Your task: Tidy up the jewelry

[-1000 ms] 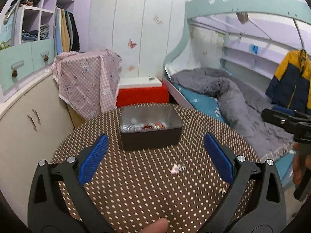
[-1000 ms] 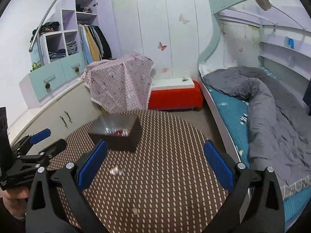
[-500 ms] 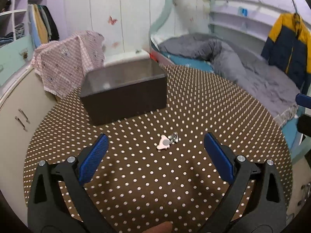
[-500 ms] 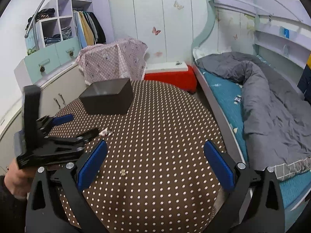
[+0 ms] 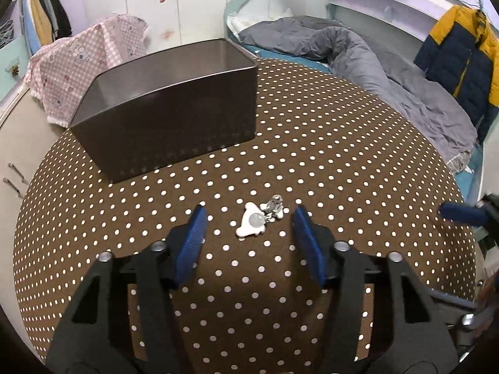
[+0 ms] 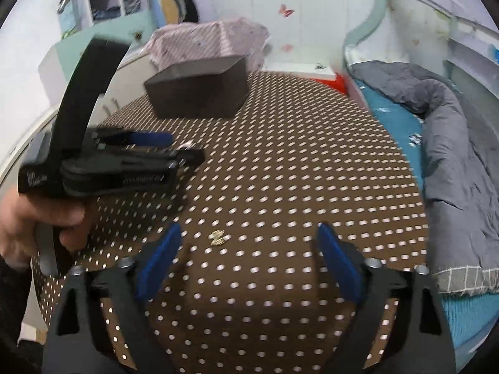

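At the far left of my polka-dotted brown counter stood a dark open-topped box, with a pink checked cloth draped behind it. Nearer me, my left tongs were closing, their blue pads apart on either side of a small white jewelry piece with a silver clip that lay on the counter, untouched by either pad. Farther right, my right tongs were closing too, with a tiny gold-coloured piece on the counter between them, and a grey duvet lay on the bed beyond.
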Available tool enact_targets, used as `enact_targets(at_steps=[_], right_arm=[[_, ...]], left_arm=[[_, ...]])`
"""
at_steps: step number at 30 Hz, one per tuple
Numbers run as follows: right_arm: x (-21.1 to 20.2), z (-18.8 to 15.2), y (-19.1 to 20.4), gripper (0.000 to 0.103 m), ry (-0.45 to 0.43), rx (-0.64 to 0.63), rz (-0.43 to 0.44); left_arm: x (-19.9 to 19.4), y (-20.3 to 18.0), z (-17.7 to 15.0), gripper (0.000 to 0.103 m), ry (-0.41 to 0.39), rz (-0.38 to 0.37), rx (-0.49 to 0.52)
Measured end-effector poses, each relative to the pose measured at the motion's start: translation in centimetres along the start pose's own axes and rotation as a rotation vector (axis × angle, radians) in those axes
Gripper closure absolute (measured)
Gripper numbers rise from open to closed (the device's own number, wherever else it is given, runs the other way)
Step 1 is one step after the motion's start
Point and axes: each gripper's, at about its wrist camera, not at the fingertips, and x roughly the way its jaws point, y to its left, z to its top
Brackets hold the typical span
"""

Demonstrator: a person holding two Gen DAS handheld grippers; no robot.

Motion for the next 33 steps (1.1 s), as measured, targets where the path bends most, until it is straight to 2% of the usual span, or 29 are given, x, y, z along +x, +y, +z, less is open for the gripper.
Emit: enact_targets(at_steps=[2,3,5,6,8,11,17,24,28,33], right_arm=[[0.5,-0.2,0.4,0.048,0.014,-0.017,0.0],[0.6,-0.3,0.6,0.051,0.019,-0.027,-0.004],[0.5,-0.4,0.8,0.067,0.015,-0.037,-0.001],[0.5,-0.4,0.9,0.072,0.017,-0.044,0.003],[0.5,-0.5,1.2,0.085,0.02,-0.067,-0.003],[0.4,-0.6,1.4,0.096,0.026,-0.085,0.02],[-0.3,-0.9,1.1,0.097,0.02,-0.062,0.059],[-1.4,-0.5,0.9,0.097,0.003,-0.04,0.099],[-2.4,0.9,0.9,0.097,-0.027,-0.045,0.111],[-3.9,4.7,1.5,0.097,-0.086,-0.106,0.099]], left_arm=[[0.0,-0.2,0.2,0.062,-0.002,-0.018,0.011],[0.2,-0.4,0.3,0.069,-0.003,-0.025,0.014],[0.0,-0.4,0.3,0.081,-0.007,-0.037,0.018],[0.1,-0.6,0.2,0.085,-0.008,-0.039,0.021],[0.1,-0.8,0.1,0.086,-0.012,-0.04,0.029],[-0.1,-0.9,0.0,0.086,-0.016,-0.051,0.025],[-1.4,-0.1,-1.3,0.086,-0.035,-0.087,-0.03],[-3.8,1.1,-2.5,0.086,-0.073,-0.089,-0.078],[-5.5,2.0,-2.4,0.086,-0.106,-0.076,-0.089],[-8.7,3.8,-1.3,0.086,-0.183,-0.046,-0.11]])
